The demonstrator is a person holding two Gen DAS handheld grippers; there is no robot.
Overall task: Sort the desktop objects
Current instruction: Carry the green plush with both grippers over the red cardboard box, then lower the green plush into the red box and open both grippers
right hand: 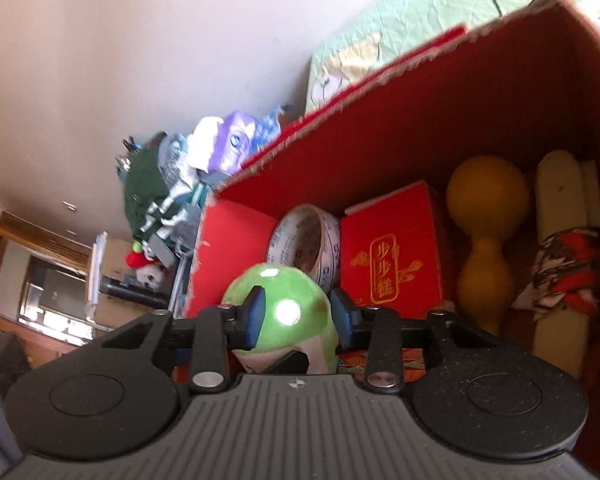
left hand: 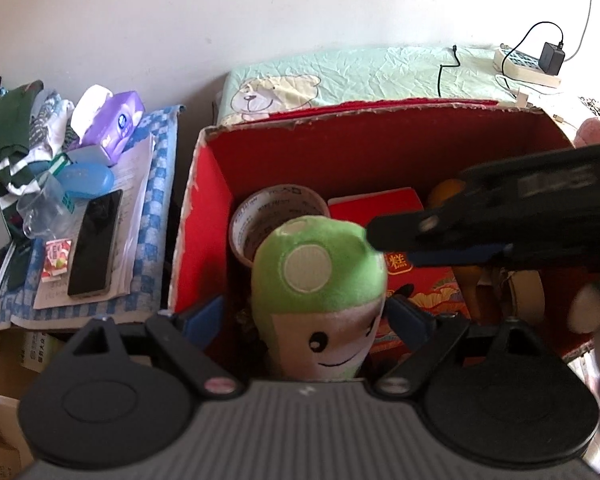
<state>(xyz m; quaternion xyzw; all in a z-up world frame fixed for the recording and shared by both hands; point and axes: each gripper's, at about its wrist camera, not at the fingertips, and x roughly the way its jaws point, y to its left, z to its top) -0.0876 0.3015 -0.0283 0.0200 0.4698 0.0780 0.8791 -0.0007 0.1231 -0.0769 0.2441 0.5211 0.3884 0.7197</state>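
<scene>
On the left, a checked cloth (left hand: 156,184) carries papers, a black phone (left hand: 94,244), a blue case (left hand: 86,180) and a purple tissue pack (left hand: 120,124). Right of it stands the red box (left hand: 204,216). The green mushroom plush (left hand: 320,272) stands upright in the box's front left part, just before a tape roll (left hand: 268,216). The left gripper (left hand: 306,320) has its blue pads set wide on either side of the plush's stem, apart from it. The right gripper (right hand: 298,312) comes in from the right with its pads pressed on the green cap, holding it. Further right in the box lie a red carton (right hand: 392,256), a yellow gourd (right hand: 486,240) and a patterned cloth (right hand: 568,276).
</scene>
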